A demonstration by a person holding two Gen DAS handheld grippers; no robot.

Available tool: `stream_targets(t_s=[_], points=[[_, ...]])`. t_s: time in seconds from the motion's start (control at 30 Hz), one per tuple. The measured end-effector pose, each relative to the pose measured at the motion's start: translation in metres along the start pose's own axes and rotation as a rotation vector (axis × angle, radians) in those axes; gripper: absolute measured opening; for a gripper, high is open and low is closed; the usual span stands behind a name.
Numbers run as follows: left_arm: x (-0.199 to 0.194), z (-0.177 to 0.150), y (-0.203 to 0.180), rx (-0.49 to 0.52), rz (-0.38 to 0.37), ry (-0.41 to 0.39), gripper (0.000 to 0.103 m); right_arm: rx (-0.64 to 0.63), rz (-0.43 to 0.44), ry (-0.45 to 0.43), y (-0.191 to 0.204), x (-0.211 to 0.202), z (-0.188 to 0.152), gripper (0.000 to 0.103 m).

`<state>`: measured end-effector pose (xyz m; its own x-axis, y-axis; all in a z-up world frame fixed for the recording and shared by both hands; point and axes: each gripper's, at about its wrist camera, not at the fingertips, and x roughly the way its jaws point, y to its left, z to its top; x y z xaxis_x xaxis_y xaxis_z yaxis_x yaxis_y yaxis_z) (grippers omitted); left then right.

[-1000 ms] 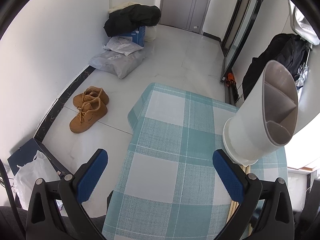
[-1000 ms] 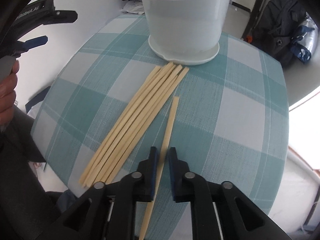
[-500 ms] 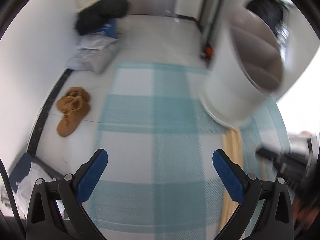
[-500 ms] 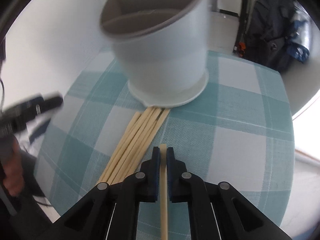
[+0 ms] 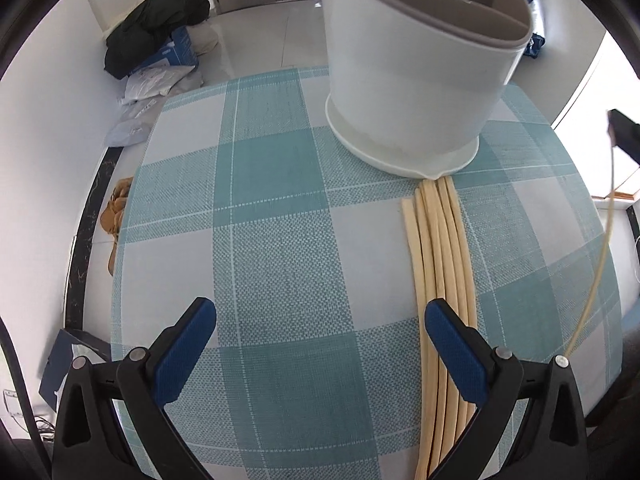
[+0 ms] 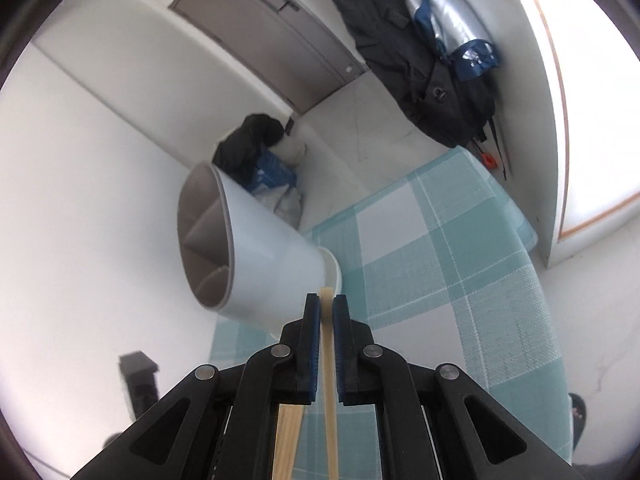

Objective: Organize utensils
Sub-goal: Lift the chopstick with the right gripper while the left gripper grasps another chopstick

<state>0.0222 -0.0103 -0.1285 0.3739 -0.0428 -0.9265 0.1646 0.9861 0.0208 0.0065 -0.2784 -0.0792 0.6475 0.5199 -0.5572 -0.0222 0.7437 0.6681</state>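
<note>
The right gripper (image 6: 326,312) was clamped near one end of a thin, pale wooden chopstick (image 6: 329,356), lifted beside the white divided plastic holder (image 6: 256,264); light, stiff, probably slippery; the left gripper (image 5: 320,320) gaped empty over the checked teal tablecloth (image 5: 280,248), beside the remaining chopsticks (image 5: 440,248).

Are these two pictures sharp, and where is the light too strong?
Left wrist view: sharp, fisheye bends the table edges, the window is washed out. Right wrist view: sharp near the chopstick, the utensil holder slightly soft, right edge overexposed.
</note>
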Motion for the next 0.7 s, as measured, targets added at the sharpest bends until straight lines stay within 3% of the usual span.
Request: stream_targets(t_s=[0.2,0.43,0.6,0.67,0.7], points=[[0.012,0.008,-0.002,-0.02,-0.001,0.037,0.102,0.047,0.037,-0.068,-0.004,-0.018,0.006,0.006],[0.012,0.018,-0.009,-0.005,0.047,0.008,0.1,0.026,0.025,-0.074,-0.003,-0.027,0.006,0.006],[0.011,0.026,-0.02,0.039,0.069,-0.037,0.083,0.006,0.018,-0.058,0.0,-0.026,0.002,0.006],[0.01,0.027,-0.023,0.056,0.046,-0.043,0.063,0.0,0.014,-0.054,0.0,-0.024,0.002,0.006],[0.009,0.027,-0.026,0.067,0.038,-0.044,0.058,-0.002,0.014,-0.052,0.0,-0.024,0.002,0.006]])
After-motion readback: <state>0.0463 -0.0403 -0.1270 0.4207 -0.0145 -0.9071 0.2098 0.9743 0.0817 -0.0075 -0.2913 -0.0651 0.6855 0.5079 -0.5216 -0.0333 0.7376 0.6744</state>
